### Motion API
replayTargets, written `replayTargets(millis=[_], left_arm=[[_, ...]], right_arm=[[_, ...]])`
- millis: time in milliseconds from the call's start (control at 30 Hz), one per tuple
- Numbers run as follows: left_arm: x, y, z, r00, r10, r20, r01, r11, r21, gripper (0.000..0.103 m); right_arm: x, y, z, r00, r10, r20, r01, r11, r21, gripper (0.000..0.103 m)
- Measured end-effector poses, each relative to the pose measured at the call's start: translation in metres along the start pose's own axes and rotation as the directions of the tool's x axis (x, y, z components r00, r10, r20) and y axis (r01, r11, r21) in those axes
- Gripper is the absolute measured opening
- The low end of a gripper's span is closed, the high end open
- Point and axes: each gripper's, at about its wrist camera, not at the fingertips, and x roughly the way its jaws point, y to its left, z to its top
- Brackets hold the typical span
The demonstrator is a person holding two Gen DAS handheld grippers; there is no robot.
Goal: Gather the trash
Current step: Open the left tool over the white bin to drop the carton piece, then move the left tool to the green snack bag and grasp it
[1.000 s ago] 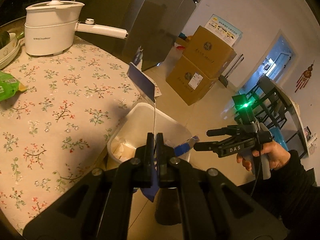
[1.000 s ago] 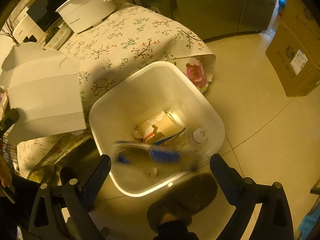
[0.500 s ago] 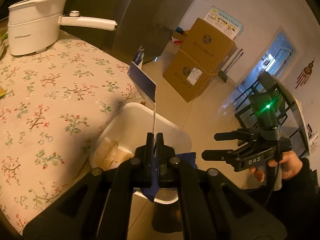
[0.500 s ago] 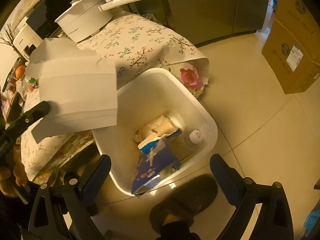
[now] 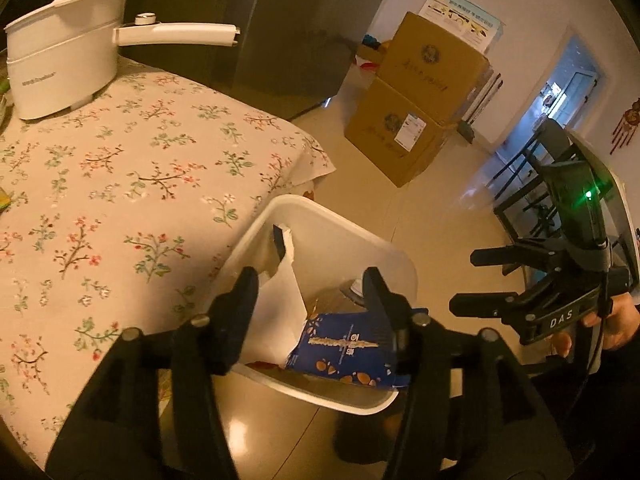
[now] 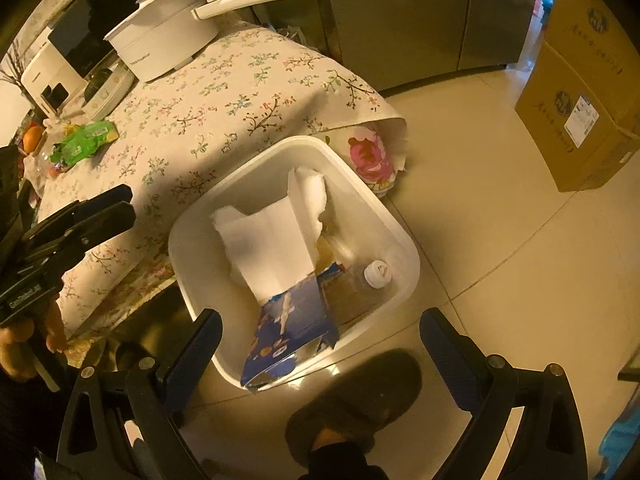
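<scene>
1. Because the white bin (image 6: 394, 236) sits on the floor against the table (image 5: 120, 168) corner, we hold both claws over it: left claw (image 5: 308, 296) opening with nothing between its jaws, right claw (image 6: 320, 336) apart and empty.
2. White paper (image 6: 272, 248) and the blue snack box (image 6: 288, 328) lie inside the bin.
3. Only our right view shows the green wrapper (image 6: 86, 138) on the table, well away from the bin.
</scene>
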Motion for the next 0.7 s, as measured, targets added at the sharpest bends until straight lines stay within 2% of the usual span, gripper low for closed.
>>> replayTargets(millis=[67, 133, 500, 567, 700], left_arm=[[-0.006, 0.002, -0.001, 1.000, 0.024, 0.005, -0.024, 1.000, -0.001, 0.070], [-0.011, 0.008, -0.002, 0.999, 0.046, -0.006, -0.046, 0.999, -0.012, 0.074], [-0.044, 0.054, -0.014, 0.988, 0.154, -0.016, -0.154, 0.980, -0.124, 0.089], [-0.051, 0.063, -0.018, 0.986, 0.167, -0.019, -0.168, 0.975, -0.142, 0.097], [-0.068, 0.082, -0.026, 0.979, 0.204, -0.016, -0.204, 0.962, -0.181, 0.099]], right_arm=[[-0.001, 0.002, 0.002, 1.000, 0.002, 0.005, -0.002, 1.000, -0.001, 0.100], [-0.002, 0.005, 0.003, 1.000, 0.005, 0.009, -0.005, 1.000, -0.004, 0.100], [-0.004, 0.026, 0.012, 1.000, 0.005, 0.025, -0.004, 0.999, -0.039, 0.100], [-0.004, 0.030, 0.015, 1.000, 0.005, 0.029, -0.003, 0.999, -0.047, 0.100], [-0.003, 0.045, 0.023, 0.999, 0.007, 0.038, -0.005, 0.998, -0.065, 0.100]])
